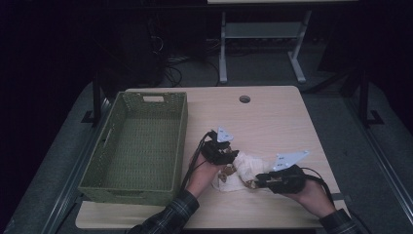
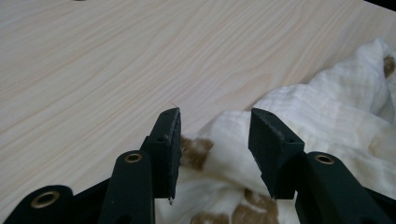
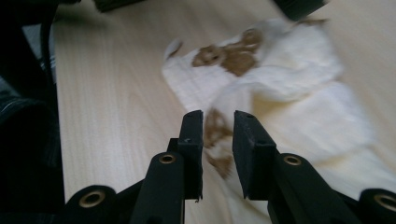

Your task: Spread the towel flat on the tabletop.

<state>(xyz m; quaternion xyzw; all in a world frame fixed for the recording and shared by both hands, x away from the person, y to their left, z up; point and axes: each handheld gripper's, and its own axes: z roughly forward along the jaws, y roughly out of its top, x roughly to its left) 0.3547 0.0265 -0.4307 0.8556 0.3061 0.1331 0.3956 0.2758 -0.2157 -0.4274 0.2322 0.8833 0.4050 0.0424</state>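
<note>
Left tool (image 1: 229, 157) of mine rests at the cloth's left end, its jaws standing apart over the fabric without pressing it. White cloth (image 1: 242, 171) with brown patches lies crumpled on the desk (image 1: 272, 117), right of the green basket (image 1: 139, 146). Right tool (image 1: 254, 182) at the cloth's right end has jaws narrowly parted, gripping nothing.

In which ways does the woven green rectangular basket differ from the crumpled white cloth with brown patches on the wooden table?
The woven green rectangular basket is stiff, with upright walls; the crumpled white cloth with brown patches is soft and lies in loose folds. The basket stands at the table's left side, apart from both grippers; the cloth lies between the left gripper and right gripper. The basket is one colour; the cloth has two. Both rest on the wooden table.
</note>
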